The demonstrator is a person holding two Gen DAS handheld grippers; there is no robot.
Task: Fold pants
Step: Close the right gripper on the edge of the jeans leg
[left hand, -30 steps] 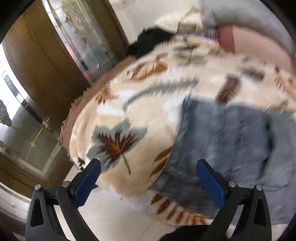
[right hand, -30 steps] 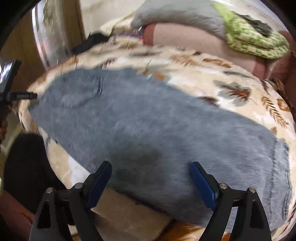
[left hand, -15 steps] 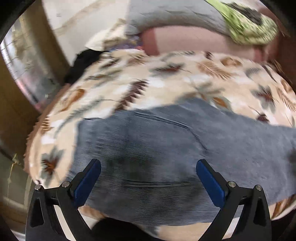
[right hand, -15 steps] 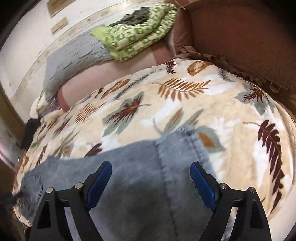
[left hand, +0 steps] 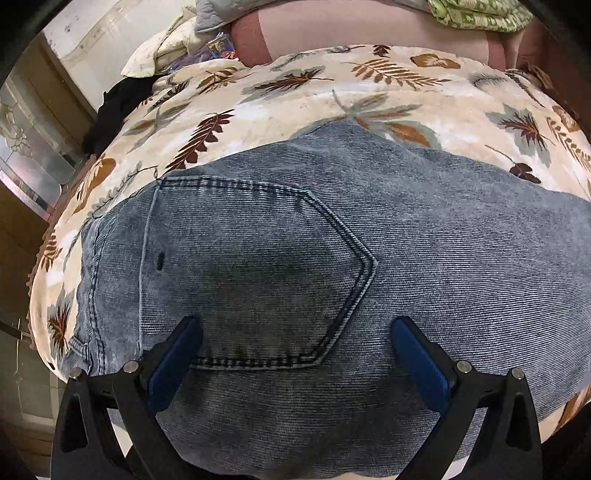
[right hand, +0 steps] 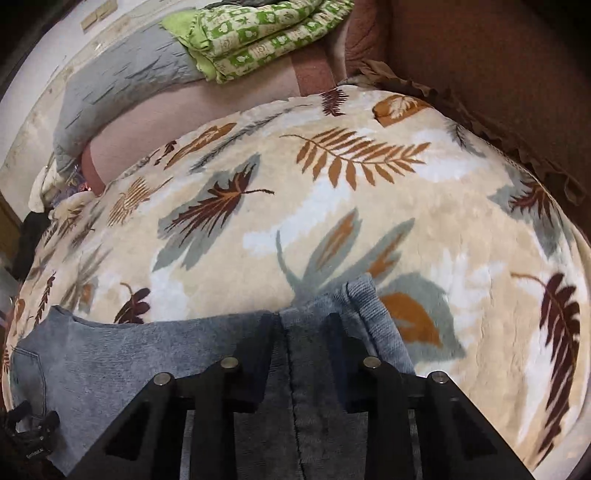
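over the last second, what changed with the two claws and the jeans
The right claw moved to the leg end of the jeans and closed its fingers on the hem there; before, it hung open. The left claw swung over the back pocket and is open as before. The jeans lie flat on the leaf-print blanket as before.

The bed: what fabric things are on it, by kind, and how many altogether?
Jeans: 1
Leaf-print blanket: 1
Green patterned cloth: 1
Grey quilted cover: 1
Dark garment: 1
Total: 5
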